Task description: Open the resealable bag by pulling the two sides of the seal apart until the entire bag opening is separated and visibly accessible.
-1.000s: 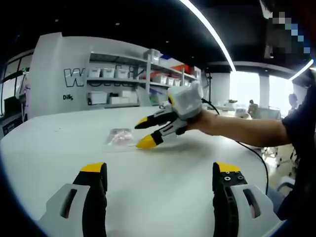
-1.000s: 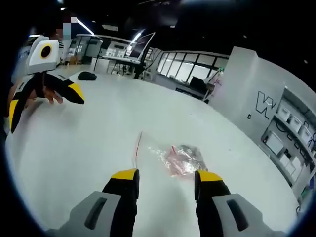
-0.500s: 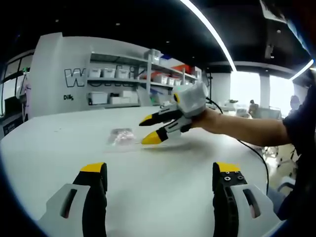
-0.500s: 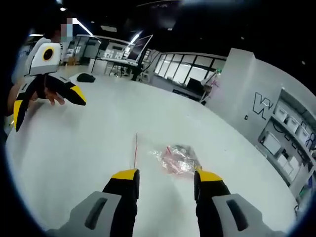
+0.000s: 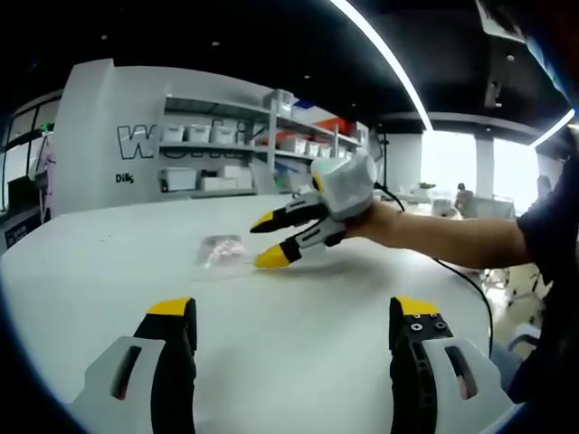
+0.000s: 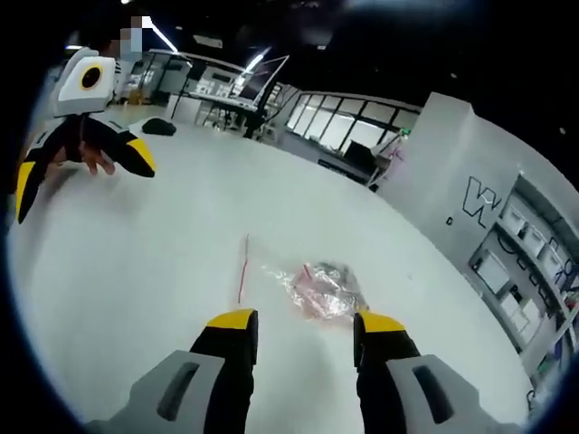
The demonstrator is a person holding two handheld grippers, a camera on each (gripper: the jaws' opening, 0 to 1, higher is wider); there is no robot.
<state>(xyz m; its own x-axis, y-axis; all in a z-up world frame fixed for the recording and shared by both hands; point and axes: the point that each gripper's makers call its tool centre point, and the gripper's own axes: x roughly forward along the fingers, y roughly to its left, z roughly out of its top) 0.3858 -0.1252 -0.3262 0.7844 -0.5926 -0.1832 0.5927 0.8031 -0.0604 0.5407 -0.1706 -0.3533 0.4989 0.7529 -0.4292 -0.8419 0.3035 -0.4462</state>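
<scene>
my right gripper (image 6: 294, 324) is hanging over the resealable bag (image 6: 318, 289) with its jaws spread wide and nothing between them; my left gripper (image 5: 288, 315) is waiting well back, jaws also parted and empty. the bag is lying flat on the white table (image 6: 145, 262), away from every edge, its red seal strip (image 6: 242, 268) facing the left gripper's side and some pinkish contents bunched inside. the seal is looking closed to me, so i'm judging this as the approach, before any grasp. next i'm needing each gripper to pinch one side of the film just behind the strip, then draw them apart along its whole length. on the far wall, large letters are reading "wo", the rest hidden behind shelving (image 5: 235, 154) stacked with bins.
</scene>
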